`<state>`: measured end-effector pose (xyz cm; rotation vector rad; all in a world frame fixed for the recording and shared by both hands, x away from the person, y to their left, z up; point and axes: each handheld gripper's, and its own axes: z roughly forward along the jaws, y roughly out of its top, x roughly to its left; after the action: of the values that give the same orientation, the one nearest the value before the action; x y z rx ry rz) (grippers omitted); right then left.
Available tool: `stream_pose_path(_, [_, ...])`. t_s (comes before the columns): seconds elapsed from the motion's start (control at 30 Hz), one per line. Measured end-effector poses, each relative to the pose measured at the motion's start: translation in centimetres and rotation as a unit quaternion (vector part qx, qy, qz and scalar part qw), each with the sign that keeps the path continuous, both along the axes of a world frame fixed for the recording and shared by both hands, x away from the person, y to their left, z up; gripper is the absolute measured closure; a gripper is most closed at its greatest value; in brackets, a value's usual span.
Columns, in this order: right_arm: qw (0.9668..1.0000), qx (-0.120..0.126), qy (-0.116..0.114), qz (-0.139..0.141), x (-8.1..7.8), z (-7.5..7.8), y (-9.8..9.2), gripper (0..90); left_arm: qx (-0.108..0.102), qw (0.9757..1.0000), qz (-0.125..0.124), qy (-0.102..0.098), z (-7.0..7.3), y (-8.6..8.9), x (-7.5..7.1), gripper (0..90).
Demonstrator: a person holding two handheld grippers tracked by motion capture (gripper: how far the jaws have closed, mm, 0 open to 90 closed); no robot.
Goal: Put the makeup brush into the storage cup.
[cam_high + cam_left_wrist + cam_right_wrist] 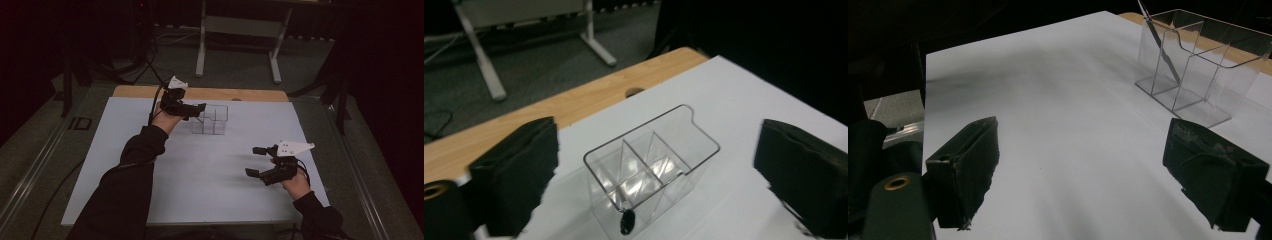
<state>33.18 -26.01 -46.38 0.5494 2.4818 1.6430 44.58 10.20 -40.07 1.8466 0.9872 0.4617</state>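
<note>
Your left gripper [199, 111] hangs spread above the organizer [210, 119], item dropped inside; right gripper [256, 161] waits spread, empty.

The clear plastic compartmented box [210, 119] is standing alone toward the far middle of the white table sheet [200, 185], forming the one obstacle on it. The left gripper [197, 111] is hovering just beside the box's left side, its jaws spread wide, crowding that approach. A thin dark utensil [1160, 42] is leaning inside one compartment, taking up room there; the neighbouring compartments are lying open from above. The right gripper [255, 161] is sitting well apart at the near right, jaws apart, with bare sheet stretching between it and the box.
</note>
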Motion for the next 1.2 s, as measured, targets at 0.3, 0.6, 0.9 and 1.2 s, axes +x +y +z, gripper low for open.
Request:
stream_pose_path(0.3, [1.0000,0.000,-0.003,-0.006,-0.2,0.1,-0.2,14.6,-0.031,0.9984,-0.038,-0.029,0.7,1.1,-2.8,1.7])
stream_pose_path(0.6, [0.9999,0.003,-0.003,-0.015,-0.5,0.1,-0.6,14.6,-0.036,0.9967,-0.054,-0.048,1.4,2.8,-6.0,1.7])
stream_pose_path(0.9, [0.9999,0.000,-0.002,-0.013,-0.5,0.0,-0.4,14.6,-0.038,0.9958,-0.059,-0.059,0.8,4.1,-8.8,1.7])
stream_pose_path(1.2, [0.9999,0.002,0.000,-0.013,-0.5,0.0,-0.4,14.5,-0.039,0.9950,-0.069,-0.060,-1.3,4.4,-11.4,1.7])
